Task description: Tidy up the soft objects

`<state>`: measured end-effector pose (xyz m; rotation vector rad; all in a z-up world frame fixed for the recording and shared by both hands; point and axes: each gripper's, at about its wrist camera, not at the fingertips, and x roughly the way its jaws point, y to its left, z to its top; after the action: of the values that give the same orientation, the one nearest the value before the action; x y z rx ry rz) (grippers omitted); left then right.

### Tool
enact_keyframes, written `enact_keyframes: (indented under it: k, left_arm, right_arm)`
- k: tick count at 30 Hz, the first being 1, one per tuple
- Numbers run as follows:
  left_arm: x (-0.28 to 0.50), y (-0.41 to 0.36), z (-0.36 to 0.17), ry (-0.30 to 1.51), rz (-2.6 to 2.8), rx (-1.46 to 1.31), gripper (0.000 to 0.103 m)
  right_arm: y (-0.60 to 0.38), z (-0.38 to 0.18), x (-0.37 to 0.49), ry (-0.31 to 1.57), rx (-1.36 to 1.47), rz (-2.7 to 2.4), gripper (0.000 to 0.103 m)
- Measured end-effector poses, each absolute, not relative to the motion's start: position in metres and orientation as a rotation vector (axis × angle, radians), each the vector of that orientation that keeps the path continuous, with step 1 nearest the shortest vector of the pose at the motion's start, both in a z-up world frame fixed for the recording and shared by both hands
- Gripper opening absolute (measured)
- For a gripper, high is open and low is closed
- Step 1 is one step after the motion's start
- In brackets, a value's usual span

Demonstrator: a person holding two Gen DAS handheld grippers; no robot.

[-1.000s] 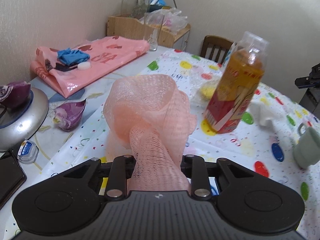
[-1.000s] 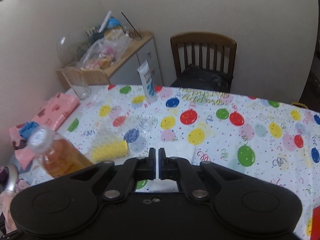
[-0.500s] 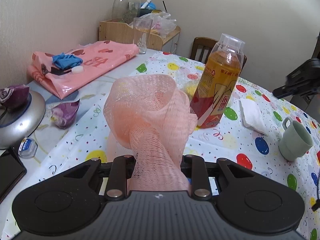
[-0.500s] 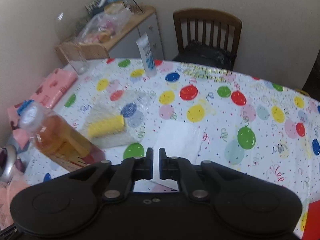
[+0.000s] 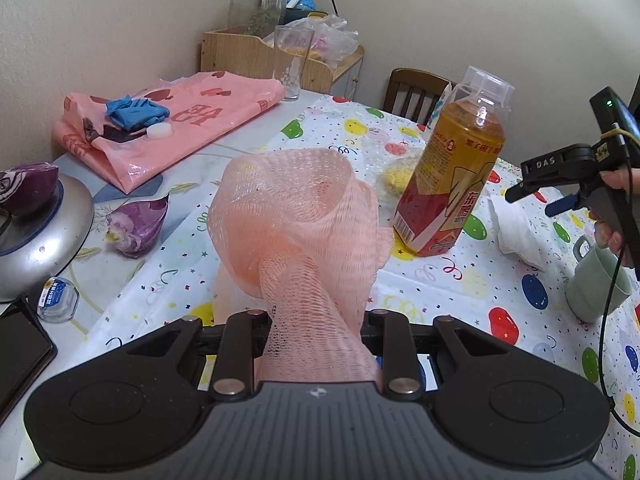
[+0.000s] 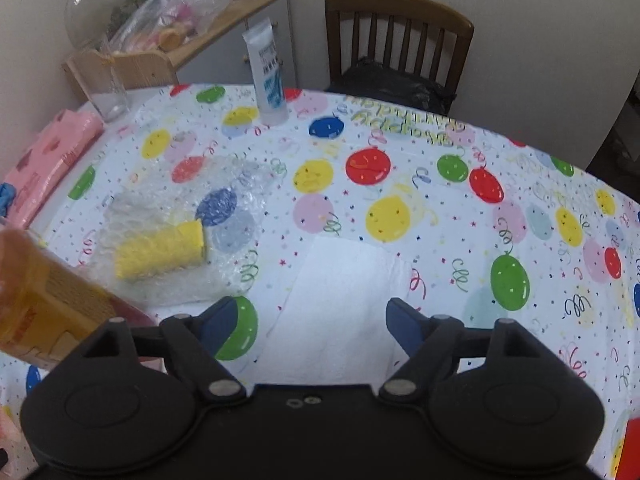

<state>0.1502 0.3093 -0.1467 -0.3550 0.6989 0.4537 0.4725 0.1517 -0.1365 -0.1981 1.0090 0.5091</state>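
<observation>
I am pinching the peach mesh bath sponge in my left gripper; its tail is running down between the two fingers, and its bunched loop is standing up above the balloon-print tablecloth. My right gripper is hovering with its jaws spread wide, and the blue pads are sitting on either side of the white paper napkin lying flat beneath them; I cannot tell whether the pads are touching it. In the left wrist view, the tea bottle is standing just right of the sponge, and the pale green mug is sitting near the right frame border, beside my right hand. To the left of the sponge, the tablecloth edge is giving way to a plainer surface carrying the onion half, the metal lid and the small round container. The pink plastic bag is lying farther back near the wall. In the right wrist view, the yellow sponge is resting on the bubble wrap, left of the napkin and apart from it. The white tube is standing upright near the far table edge, in front of the wooden chair. Open cloth is extending right of the napkin.
</observation>
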Motion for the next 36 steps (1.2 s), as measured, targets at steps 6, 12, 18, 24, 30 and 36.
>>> enact_keyframes:
  k: [6, 12, 18, 24, 30, 36]
  left_arm:
    - [0.157, 0.314, -0.150, 0.711, 0.442, -0.353, 0.026]
    - [0.162, 0.315, -0.153, 0.719, 0.434, -0.355, 0.026]
    - [0.163, 0.315, -0.154, 0.723, 0.434, -0.356, 0.026]
    - [0.163, 0.317, -0.156, 0.729, 0.439, -0.365, 0.026]
    - [0.163, 0.316, -0.155, 0.725, 0.434, -0.361, 0.026]
    - [0.166, 0.311, -0.150, 0.713, 0.427, -0.351, 0.026]
  right_arm:
    - [0.151, -0.159, 0.489, 1.051, -0.189, 0.420, 0.084]
    - [0.157, -0.168, 0.489, 1.063, -0.192, 0.401, 0.087]
    - [0.164, -0.176, 0.484, 1.073, -0.223, 0.395, 0.075]
    - [0.163, -0.176, 0.481, 1.052, -0.217, 0.377, 0.053]
    - [0.154, -0.173, 0.481, 1.057, -0.190, 0.376, 0.027]
    - [0.144, -0.152, 0.471, 1.031, -0.137, 0.430, 0.015]
